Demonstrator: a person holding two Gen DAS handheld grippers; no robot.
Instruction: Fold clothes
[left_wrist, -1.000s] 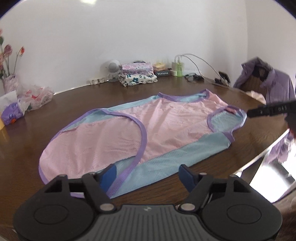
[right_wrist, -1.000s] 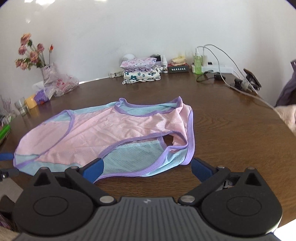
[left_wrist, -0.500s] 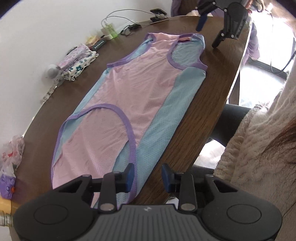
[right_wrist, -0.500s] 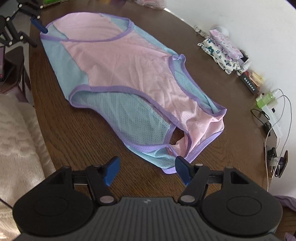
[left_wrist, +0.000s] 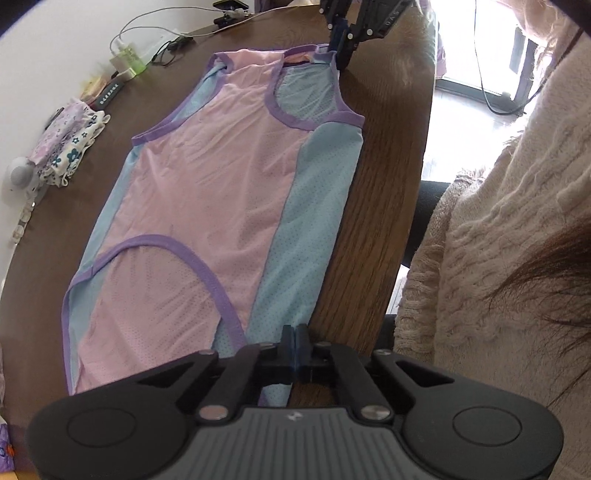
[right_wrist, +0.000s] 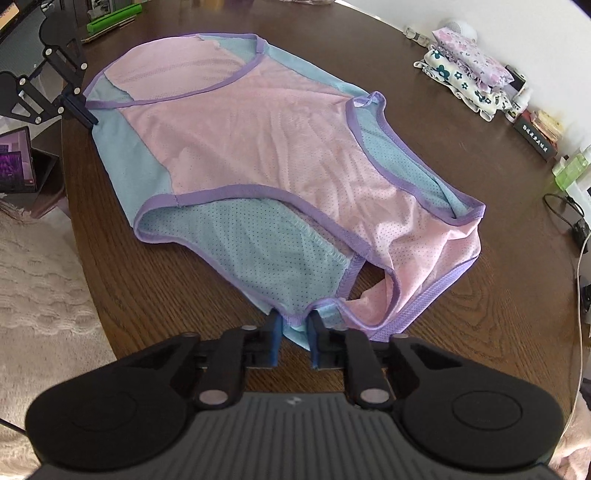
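Note:
A pink and light-blue sleeveless top with purple trim (left_wrist: 221, 192) lies flat on the brown wooden table (left_wrist: 373, 206), also in the right wrist view (right_wrist: 280, 155). My left gripper (left_wrist: 295, 341) is shut on the top's near blue hem corner by the table edge; it also shows in the right wrist view (right_wrist: 79, 109). My right gripper (right_wrist: 294, 334) has its pads close together around the blue shoulder strap, with a narrow gap between them; it shows far off in the left wrist view (left_wrist: 341, 44) at the strap.
A stack of folded floral clothes (right_wrist: 469, 77) sits at the far table edge, with a small fan (left_wrist: 18, 177), a black box (right_wrist: 539, 138), a green bottle (left_wrist: 129, 61) and cables (left_wrist: 177, 37). The person's cream sweater (left_wrist: 509, 258) is beside the table edge.
Both grippers have come down to the top's near edge. The left has closed on the hem corner. The right has narrowed from wide open around the shoulder strap.

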